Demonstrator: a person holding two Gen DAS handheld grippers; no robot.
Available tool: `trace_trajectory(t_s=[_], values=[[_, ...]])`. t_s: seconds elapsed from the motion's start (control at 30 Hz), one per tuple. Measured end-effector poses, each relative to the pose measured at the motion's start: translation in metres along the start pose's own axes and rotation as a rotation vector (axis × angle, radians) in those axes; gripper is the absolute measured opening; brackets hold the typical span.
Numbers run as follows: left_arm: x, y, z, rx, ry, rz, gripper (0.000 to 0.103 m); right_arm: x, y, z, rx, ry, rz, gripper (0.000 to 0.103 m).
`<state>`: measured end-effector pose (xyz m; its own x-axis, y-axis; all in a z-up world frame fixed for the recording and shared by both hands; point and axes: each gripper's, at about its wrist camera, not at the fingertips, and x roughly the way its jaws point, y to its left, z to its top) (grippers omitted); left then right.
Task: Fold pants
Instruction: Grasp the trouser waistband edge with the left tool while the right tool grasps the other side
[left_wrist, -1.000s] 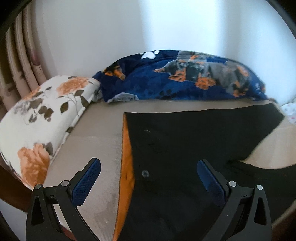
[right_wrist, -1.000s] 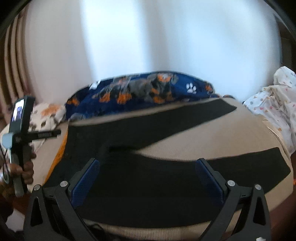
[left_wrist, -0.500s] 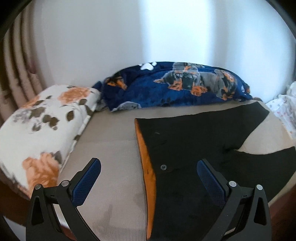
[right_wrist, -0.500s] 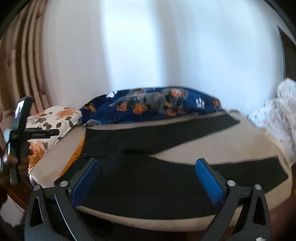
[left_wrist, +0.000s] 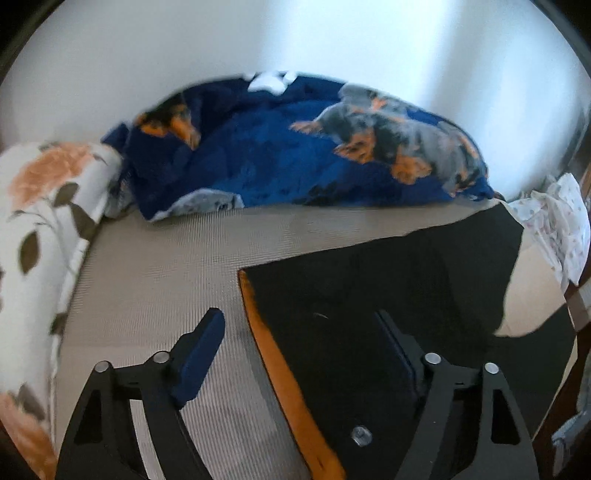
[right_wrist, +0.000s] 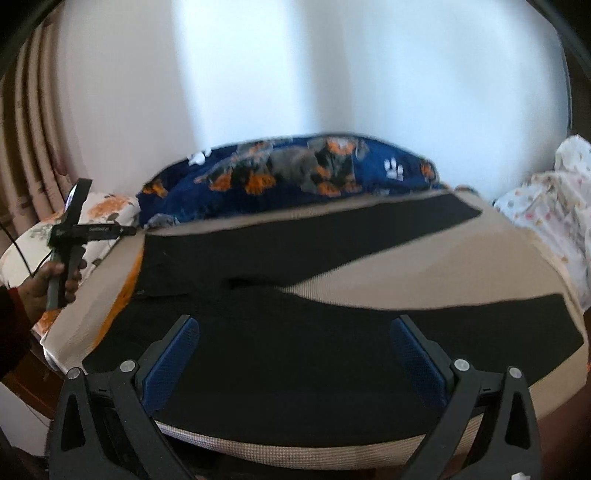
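Black pants (right_wrist: 332, 350) lie flat on a beige mattress (left_wrist: 155, 280), legs spread in a V toward the right. The waistband (left_wrist: 280, 369) shows an orange inner edge on the left. My left gripper (left_wrist: 299, 350) hovers over the waistband's far corner with its jaws closing. The orange edge lies between the fingers, and the pads do not press on it. In the right wrist view a hand holds that left gripper (right_wrist: 70, 236) at the mattress's left side. My right gripper (right_wrist: 295, 354) stands open over the near leg, gripping nothing.
A blue dog-print blanket (left_wrist: 295, 158) lies along the wall at the back. A floral pillow (left_wrist: 44, 221) sits at the left, and a white dotted cloth (right_wrist: 546, 206) at the right. A curtain (right_wrist: 33, 147) hangs at the far left.
The left gripper has come forward and down over the waistband's far corner, and its fingers stand closer together. The right gripper is about where it was.
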<state>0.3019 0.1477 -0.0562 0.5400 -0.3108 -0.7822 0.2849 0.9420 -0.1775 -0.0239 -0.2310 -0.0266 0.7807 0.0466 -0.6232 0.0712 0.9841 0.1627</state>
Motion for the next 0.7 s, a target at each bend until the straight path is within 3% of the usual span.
trace_trajectory(t_s=[0.17,0.27,0.3,0.33,0.37,0.4,0.53,0.63,0.7], values=[[0.036,0.03,0.016,-0.071,0.033,-0.074,0.079,0.018,0.007,-0.004,-0.042,0.053,-0.017,0.103],[0.056,0.03,0.021,-0.031,0.058,-0.069,0.077,0.026,0.011,-0.005,-0.053,0.074,-0.024,0.103],[0.066,0.028,0.022,-0.007,0.095,-0.072,0.07,0.03,0.011,-0.006,-0.051,0.085,-0.023,0.103],[0.076,0.026,0.022,0.005,0.138,-0.087,0.034,0.033,0.012,-0.006,-0.048,0.096,-0.021,0.103],[0.081,0.026,0.02,0.0,0.167,-0.093,0.015,0.035,0.013,-0.007,-0.046,0.101,-0.02,0.103],[0.084,0.026,0.019,-0.013,0.176,-0.079,0.015,0.037,0.013,-0.006,-0.043,0.109,-0.015,0.103],[0.06,0.012,0.016,-0.027,0.078,-0.04,0.009,0.044,0.015,0.0,-0.033,0.117,0.012,0.103],[0.021,-0.008,0.01,-0.018,-0.044,-0.041,0.009,0.05,0.011,0.015,-0.011,0.116,0.061,0.103],[-0.011,-0.024,0.001,0.009,-0.125,-0.081,0.009,0.058,0.001,0.032,0.055,0.118,0.139,0.103]])
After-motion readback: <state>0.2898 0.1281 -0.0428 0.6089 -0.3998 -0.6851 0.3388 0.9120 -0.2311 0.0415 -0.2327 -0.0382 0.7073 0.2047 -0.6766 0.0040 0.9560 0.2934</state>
